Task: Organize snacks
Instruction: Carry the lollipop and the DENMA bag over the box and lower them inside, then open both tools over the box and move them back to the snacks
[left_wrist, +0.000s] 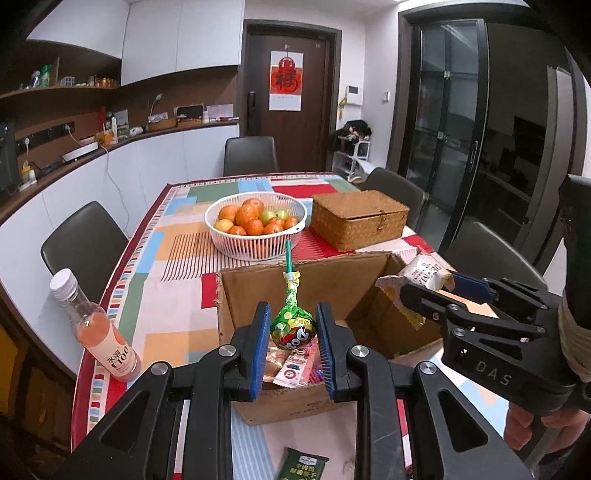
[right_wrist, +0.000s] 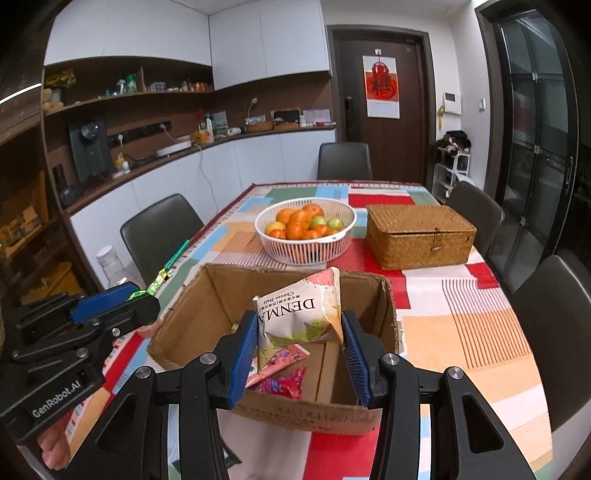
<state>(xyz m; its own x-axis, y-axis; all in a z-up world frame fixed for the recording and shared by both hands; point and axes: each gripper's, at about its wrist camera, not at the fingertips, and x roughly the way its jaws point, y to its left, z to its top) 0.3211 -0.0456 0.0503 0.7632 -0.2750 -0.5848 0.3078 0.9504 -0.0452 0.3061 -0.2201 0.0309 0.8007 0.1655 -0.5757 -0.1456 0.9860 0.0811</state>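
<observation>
My left gripper (left_wrist: 292, 349) is clenched on the wrapped head of a green lollipop (left_wrist: 293, 325), whose green stick points up and away from me, and it hangs over the near left part of the open cardboard box (left_wrist: 334, 282). My right gripper (right_wrist: 300, 356) is grasping a white DENMA cheese ball packet (right_wrist: 301, 314), crumpled between the blue pads (right_wrist: 243, 354), and I hold it above the inside of the same box; from the left wrist camera that packet (left_wrist: 424, 275) sits over the box's right rim. Down on the box floor I can see a few flat snack packets (right_wrist: 282, 369), pink and red ones, lying loosely on top of each other. The box stands on the bench (right_wrist: 480, 332), which is covered by a cloth of coloured blocks. Beyond the box sits a white slatted basket (left_wrist: 255, 245) of oranges and a couple of green fruits, and just to its right a closed wicker box (left_wrist: 360, 218). At the bench's left edge a bottle of pink drink (left_wrist: 96, 328) with a white cap stands tilted in the fisheye. Near my left wrist, a dark green packet (left_wrist: 301, 463) lies on the bench, partly cut off by the frame.
</observation>
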